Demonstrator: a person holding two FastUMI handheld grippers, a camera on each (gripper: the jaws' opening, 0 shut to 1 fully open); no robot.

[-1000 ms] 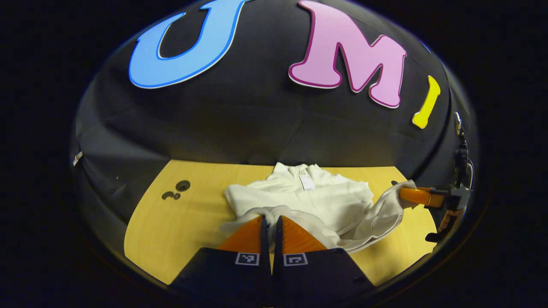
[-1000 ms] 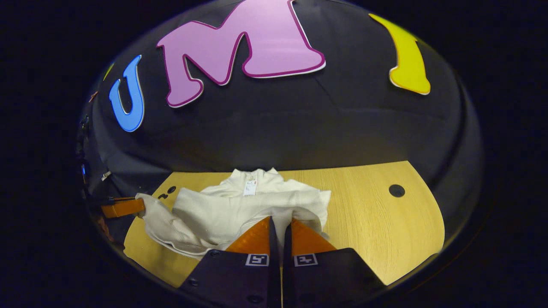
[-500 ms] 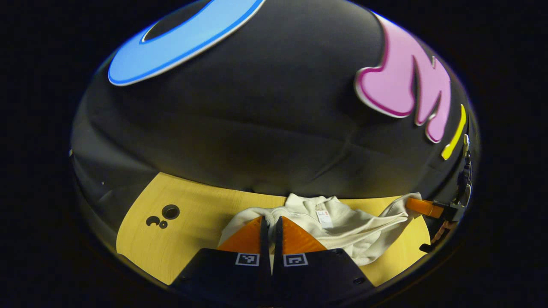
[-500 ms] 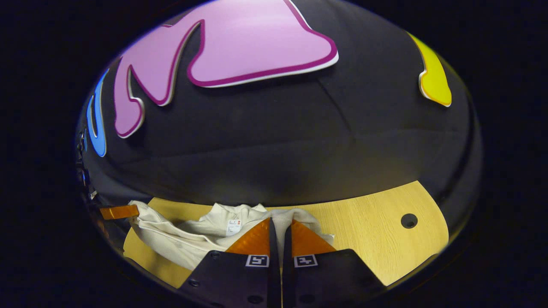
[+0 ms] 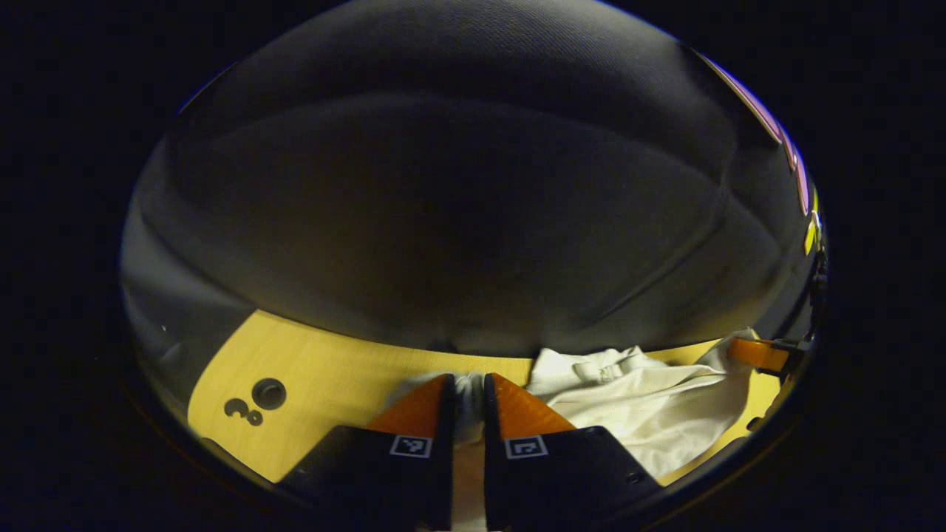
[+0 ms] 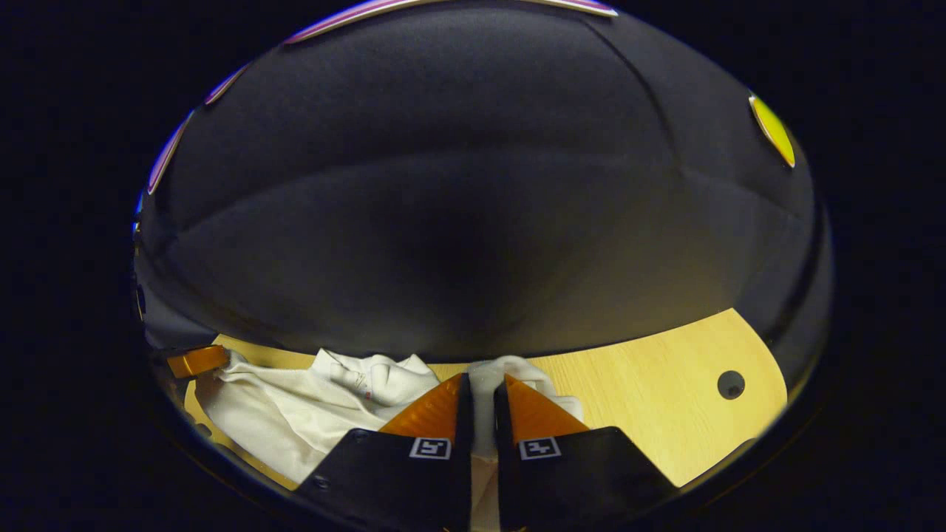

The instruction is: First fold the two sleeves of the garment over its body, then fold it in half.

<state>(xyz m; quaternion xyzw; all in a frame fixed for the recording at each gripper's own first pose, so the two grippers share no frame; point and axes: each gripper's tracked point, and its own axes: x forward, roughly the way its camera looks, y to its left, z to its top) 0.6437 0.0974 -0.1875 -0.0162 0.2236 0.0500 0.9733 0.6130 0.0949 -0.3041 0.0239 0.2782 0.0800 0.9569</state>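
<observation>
The white garment (image 5: 650, 406) lies bunched on the wooden table, near its far edge by the booth wall. In the left gripper view my left gripper (image 5: 467, 388) is shut on a fold of the garment's cloth, which shows between its fingers. In the right gripper view the garment (image 6: 295, 406) spreads to the left, and my right gripper (image 6: 482, 386) is shut on another fold of it. Each view also catches the other gripper's fingers (image 5: 750, 353) (image 6: 196, 360) at the garment's far side, holding cloth.
The wooden table (image 5: 325, 369) (image 6: 643, 414) has round holes: a pair at the left (image 5: 267, 393) in the left gripper view, one at the right (image 6: 730, 384) in the right gripper view. The black booth wall rises close behind the table's far edge.
Both grippers have carried the held hem forward over the garment toward its collar and the wall. The garment now lies folded and bunched; the wall is much closer.
</observation>
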